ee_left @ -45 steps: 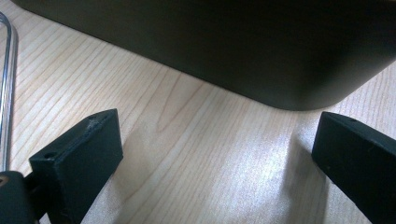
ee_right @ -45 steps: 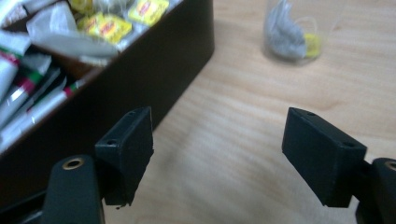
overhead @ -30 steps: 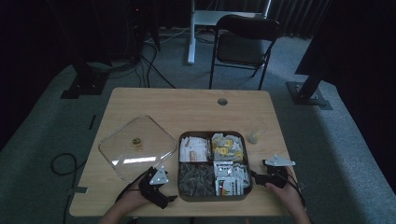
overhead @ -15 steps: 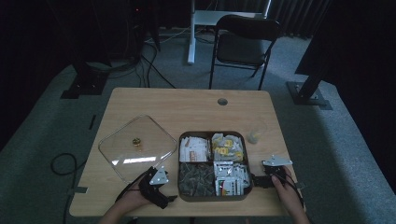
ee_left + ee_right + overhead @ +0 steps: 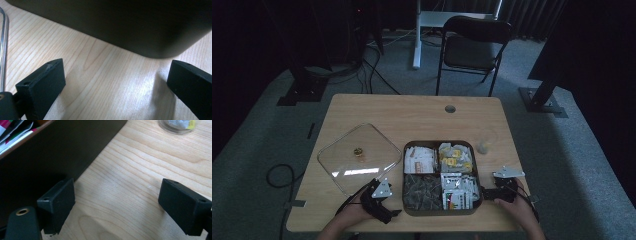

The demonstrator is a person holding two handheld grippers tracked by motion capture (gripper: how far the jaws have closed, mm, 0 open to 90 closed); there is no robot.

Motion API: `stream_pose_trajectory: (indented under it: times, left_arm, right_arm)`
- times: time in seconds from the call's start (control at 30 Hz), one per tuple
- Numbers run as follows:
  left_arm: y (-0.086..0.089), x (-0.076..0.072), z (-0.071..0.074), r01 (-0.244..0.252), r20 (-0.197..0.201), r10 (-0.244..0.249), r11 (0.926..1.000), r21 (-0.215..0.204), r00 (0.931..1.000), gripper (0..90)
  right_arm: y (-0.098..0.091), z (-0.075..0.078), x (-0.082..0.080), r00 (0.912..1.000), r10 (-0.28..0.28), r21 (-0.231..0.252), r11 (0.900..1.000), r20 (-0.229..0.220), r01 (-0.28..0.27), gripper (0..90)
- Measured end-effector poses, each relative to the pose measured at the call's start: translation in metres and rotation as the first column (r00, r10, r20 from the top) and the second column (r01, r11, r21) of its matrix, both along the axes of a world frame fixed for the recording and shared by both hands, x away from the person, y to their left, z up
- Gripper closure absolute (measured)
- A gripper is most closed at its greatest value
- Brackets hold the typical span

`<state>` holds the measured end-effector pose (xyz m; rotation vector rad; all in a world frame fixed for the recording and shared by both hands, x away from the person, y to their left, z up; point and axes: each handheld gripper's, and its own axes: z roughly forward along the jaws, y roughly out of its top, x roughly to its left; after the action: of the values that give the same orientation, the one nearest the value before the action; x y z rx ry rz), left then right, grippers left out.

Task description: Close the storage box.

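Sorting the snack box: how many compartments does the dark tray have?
4. Far left holds white-and-orange packets, far right yellow-and-white packets, near left dark small pieces, near right white packets with green and red print. Nothing hides any of them.

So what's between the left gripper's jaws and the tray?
Nothing but bare table. In the left gripper view the left gripper stands open, with plain wood running up to the tray wall.
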<state>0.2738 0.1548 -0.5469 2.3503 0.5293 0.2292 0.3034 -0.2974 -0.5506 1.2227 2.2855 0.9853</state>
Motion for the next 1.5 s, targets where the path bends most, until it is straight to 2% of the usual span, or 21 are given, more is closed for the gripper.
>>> stream_pose_trajectory:
  times: [0.1,0.3,0.5,0.93,1.03,1.2,1.5]
  left_arm:
    - [0.002,0.0,0.0,-0.011,0.001,0.011,0.9999,0.005,0.9999,1.9]
    - [0.004,0.001,0.002,-0.055,0.033,0.055,0.9983,0.016,0.998,2.2]
    - [0.006,0.002,0.004,-0.074,0.024,0.073,0.9971,0.017,0.997,2.2]
    - [0.012,0.006,0.011,-0.112,0.022,0.112,0.9936,-0.014,0.9934,2.2]
    - [0.015,0.008,0.015,-0.129,0.027,0.13,0.9911,-0.033,0.9911,2.2]
    - [0.02,0.011,0.018,-0.165,0.043,0.166,0.9859,-0.029,0.9852,2.2]
    - [0.03,0.017,0.017,-0.213,0.039,0.215,0.9761,-0.043,0.9759,2.4]
  right_arm:
    - [0.0,0.0,0.0,1.0,0.0,0.0,1.0,0.0,0.0,13.1]
    - [0.0,0.0,0.0,1.0,0.0,0.0,1.0,0.001,0.0,13.1]
    - [0.0,0.0,0.0,1.0,0.0,0.0,1.0,0.001,0.0,13.1]
    - [0.0,0.0,0.0,1.0,0.0,0.0,1.0,0.001,0.0,13.1]
    - [0.0,0.0,0.0,1.0,0.0,0.001,1.0,0.001,0.0,13.1]
    - [0.0,0.0,0.0,1.0,0.0,0.001,1.0,0.001,0.0,13.1]
    - [0.0,0.0,0.0,1.0,0.0,0.001,1.0,0.001,0.0,13.1]
